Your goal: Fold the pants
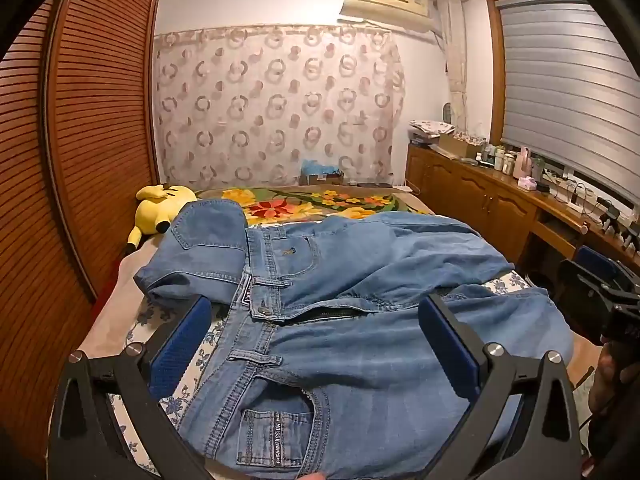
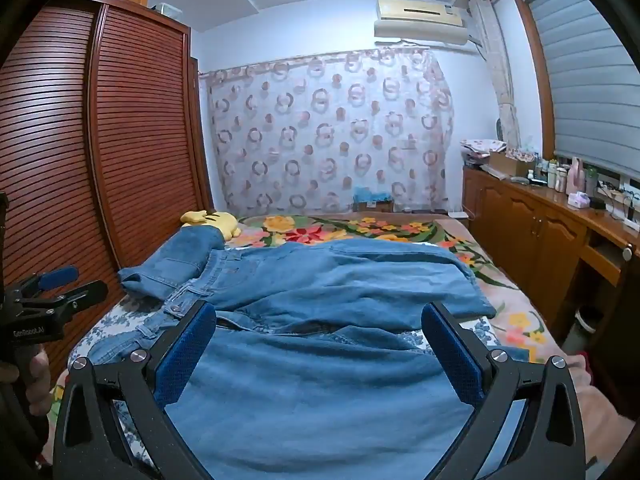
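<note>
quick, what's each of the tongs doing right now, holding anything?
Left tongs: open, holding nothing, above the jeans.
Right tongs: open, holding nothing.

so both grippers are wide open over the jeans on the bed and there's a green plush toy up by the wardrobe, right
Not quite: the plush toy is yellow, not green, as the left wrist view shows plainly. The rest holds: the left gripper and the right gripper are both wide open over the jeans on the bed, and the toy lies by the wardrobe.
</note>
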`<action>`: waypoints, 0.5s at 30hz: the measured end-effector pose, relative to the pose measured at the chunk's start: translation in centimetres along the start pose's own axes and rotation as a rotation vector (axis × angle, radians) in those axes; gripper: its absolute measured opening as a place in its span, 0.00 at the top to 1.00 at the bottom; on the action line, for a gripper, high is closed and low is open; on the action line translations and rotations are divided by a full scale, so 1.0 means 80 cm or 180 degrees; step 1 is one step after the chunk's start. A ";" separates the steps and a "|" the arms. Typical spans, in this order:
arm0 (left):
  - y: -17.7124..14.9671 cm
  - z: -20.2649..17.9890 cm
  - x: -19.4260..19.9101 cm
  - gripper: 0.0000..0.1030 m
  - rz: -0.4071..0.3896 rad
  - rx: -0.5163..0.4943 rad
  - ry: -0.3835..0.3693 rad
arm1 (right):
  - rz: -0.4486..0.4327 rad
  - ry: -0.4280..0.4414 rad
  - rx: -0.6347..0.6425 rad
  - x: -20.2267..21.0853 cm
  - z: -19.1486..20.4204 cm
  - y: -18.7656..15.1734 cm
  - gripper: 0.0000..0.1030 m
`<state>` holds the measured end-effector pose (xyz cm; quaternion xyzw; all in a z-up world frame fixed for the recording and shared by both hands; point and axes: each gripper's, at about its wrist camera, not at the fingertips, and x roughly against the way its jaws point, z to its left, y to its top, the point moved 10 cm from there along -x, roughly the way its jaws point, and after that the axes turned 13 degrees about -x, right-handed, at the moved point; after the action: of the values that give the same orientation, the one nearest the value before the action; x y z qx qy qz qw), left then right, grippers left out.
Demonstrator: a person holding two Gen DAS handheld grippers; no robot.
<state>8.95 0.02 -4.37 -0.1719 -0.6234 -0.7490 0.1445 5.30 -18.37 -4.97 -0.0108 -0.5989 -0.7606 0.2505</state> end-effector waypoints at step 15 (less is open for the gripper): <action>0.000 0.000 0.000 0.00 0.0023 -0.0031 -0.0004 | 0.0003 -0.0015 0.0037 0.001 -0.003 0.002 0.00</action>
<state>8.95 0.00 -4.40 -0.1753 -0.6192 -0.7514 0.1459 5.36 -18.62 -4.87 -0.0114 -0.6039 -0.7569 0.2494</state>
